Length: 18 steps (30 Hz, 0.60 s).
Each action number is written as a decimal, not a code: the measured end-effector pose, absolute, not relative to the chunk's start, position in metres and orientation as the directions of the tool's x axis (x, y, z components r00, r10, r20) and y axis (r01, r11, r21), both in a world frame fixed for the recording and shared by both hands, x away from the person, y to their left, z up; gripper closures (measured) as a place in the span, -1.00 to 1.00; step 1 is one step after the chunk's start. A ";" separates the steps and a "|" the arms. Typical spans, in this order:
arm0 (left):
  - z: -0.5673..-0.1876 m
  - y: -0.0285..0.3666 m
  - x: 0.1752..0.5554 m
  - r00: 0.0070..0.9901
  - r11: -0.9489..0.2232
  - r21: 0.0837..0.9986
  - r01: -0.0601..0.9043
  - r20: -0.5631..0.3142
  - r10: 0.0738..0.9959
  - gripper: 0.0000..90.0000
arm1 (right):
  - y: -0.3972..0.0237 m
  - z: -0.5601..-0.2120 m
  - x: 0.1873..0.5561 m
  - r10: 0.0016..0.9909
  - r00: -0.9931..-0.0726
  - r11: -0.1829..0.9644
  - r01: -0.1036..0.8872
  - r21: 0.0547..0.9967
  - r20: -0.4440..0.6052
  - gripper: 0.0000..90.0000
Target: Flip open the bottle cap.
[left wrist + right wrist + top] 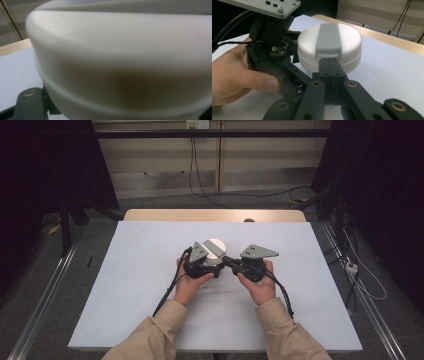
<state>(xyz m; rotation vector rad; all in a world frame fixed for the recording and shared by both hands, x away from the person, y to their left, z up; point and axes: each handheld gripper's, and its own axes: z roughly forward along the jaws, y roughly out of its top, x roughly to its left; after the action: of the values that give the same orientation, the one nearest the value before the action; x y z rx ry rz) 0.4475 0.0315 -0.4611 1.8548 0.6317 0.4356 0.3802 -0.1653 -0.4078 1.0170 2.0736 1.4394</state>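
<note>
Left gripper (287, 62) clamped the round white container (329, 47) by its body, likely to steady it. Right gripper (329, 65), jaws pressed together, sat under the grey lid tab (328, 40), probably to pry it.

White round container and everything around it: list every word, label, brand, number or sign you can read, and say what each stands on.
None can be read.
White round container: plain white body, no print to be seen.
Grey lid strap: blank.
Grey plate on the left gripper: screws and holes, no lettering.
Small circuit board in the left gripper: any markings are too small to read.
White table cover: blank.
</note>
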 end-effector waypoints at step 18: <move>-0.461 0.031 0.447 0.792 -0.284 0.933 0.219 0.000 0.611 -0.58 | -0.159 -0.395 0.385 0.753 -0.656 0.196 0.311 0.930 0.060 1.00</move>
<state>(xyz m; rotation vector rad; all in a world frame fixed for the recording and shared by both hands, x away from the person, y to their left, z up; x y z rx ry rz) 0.4475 0.0315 -0.4611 1.8579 0.6331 0.4352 0.3849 -0.1589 -0.3952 0.9926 2.0677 1.4555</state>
